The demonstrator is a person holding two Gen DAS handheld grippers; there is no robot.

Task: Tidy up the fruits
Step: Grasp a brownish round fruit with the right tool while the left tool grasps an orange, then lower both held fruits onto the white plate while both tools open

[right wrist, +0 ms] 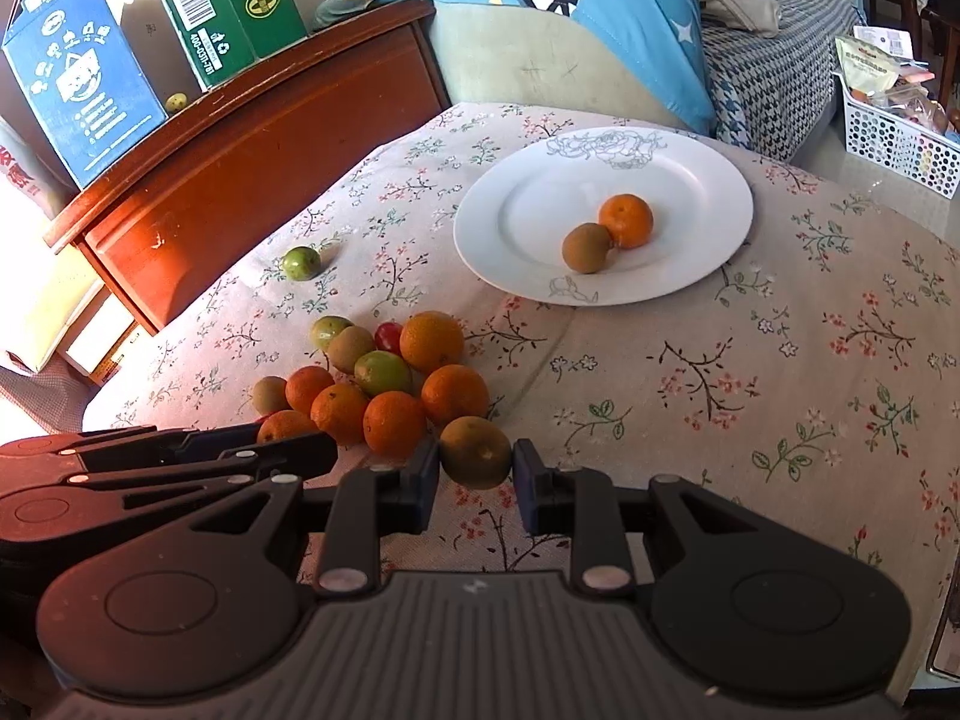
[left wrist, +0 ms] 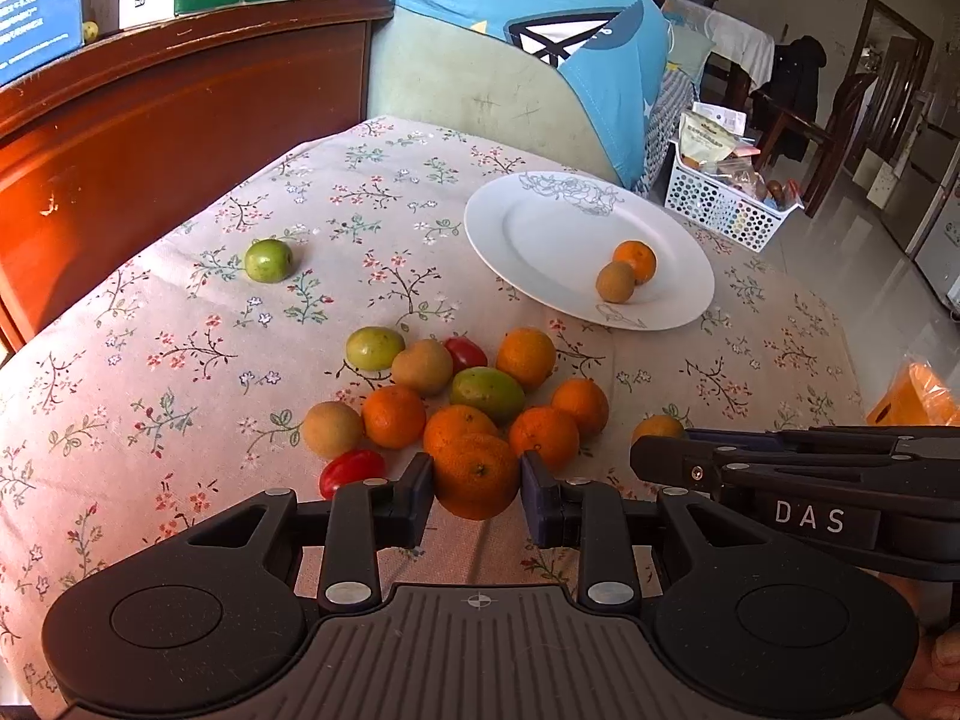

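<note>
The left gripper (left wrist: 477, 483) pinches a dimpled round orange (left wrist: 476, 476) between its pads, and the right gripper (right wrist: 475, 468) clamps a duller, greenish-orange fruit (right wrist: 475, 452). Just beyond the fingers, a loose heap of fruit (left wrist: 462, 384) lies on the flowered tablecloth (left wrist: 180, 360): about six oranges, two brown fuzzy ones, two smooth green ones and two red tomatoes. Farther ahead, the glossy white plate (right wrist: 690, 180) holds one orange and one brown fruit, touching. A lone green fruit (left wrist: 269, 261) sits far left.

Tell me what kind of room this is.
Most likely a home living or dining room: a table under a floral cloth, a sofa draped in blue fabric behind it, and a wooden cabinet stacked with boxes.
</note>
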